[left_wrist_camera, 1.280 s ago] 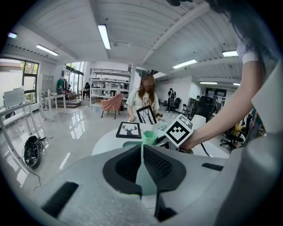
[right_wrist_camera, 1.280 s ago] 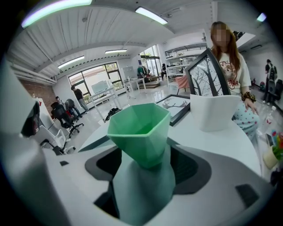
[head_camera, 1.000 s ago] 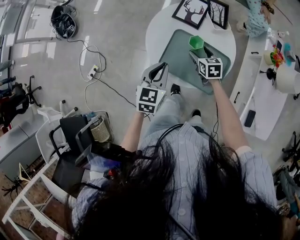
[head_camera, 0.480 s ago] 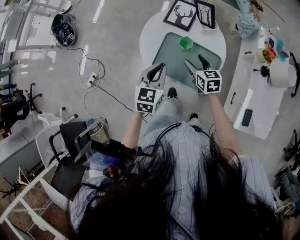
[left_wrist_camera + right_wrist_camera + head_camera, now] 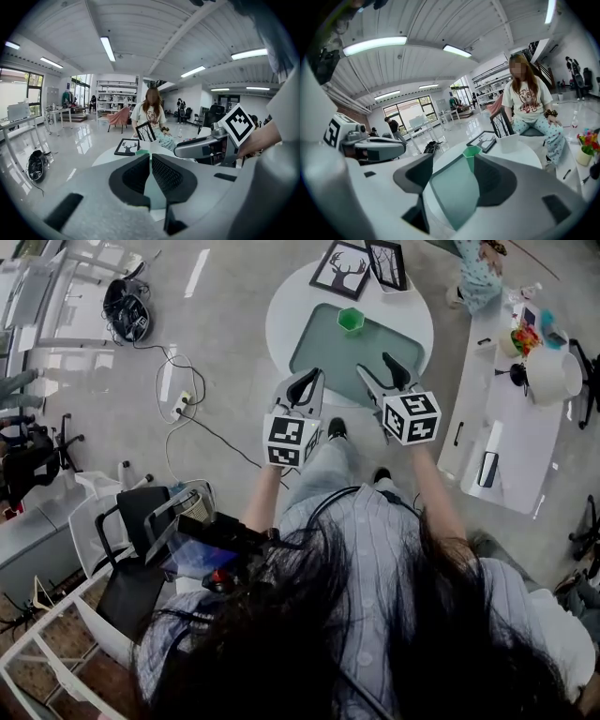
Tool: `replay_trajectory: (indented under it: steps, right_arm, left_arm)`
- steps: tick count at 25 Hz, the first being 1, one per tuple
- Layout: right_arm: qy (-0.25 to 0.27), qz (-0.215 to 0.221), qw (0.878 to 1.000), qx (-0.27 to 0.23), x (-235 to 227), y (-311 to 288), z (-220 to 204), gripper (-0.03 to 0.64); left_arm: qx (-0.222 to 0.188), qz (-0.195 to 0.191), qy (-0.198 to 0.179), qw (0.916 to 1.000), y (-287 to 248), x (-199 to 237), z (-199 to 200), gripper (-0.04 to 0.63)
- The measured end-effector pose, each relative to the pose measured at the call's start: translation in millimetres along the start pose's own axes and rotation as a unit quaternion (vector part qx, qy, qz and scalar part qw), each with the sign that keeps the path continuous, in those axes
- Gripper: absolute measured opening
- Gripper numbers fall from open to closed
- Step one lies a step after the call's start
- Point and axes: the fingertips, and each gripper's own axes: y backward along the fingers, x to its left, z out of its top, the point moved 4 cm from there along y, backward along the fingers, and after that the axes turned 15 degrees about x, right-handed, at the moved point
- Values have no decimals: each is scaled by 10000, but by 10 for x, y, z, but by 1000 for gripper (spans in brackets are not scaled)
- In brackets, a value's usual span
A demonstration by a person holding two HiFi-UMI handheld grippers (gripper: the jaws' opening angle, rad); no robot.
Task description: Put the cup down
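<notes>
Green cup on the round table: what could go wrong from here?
1. The green cup stands upright near the mat's far edge, close to the deer picture; a nudge could tip it against the frame.
2. The right gripper, empty, jaws just closing slightly, points toward it; a forward sweep might knock it over.

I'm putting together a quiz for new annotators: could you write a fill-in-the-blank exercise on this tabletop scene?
1. The ___ cup stands upright on the mat.
2. The mat lies on a white table whose top is ___.
3. The framed picture lying flat beyond the cup shows a ___.
4. The left gripper has its jaws ___, with nothing between them.

Missing words: green; round; deer; shut.
</notes>
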Motion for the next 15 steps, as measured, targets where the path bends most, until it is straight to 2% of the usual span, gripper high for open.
replay_trajectory:
  steps: [9,15]
  right_arm:
    - [-46,259,9992,-318,147,671,-209,259]
    - [-76,413,9982,-436,181,1125,-479,224]
  left_arm:
    - [-72,60,140,9999,167,-543,-93,26]
    - [-169,150,85,9997,325,-1027,-137,26]
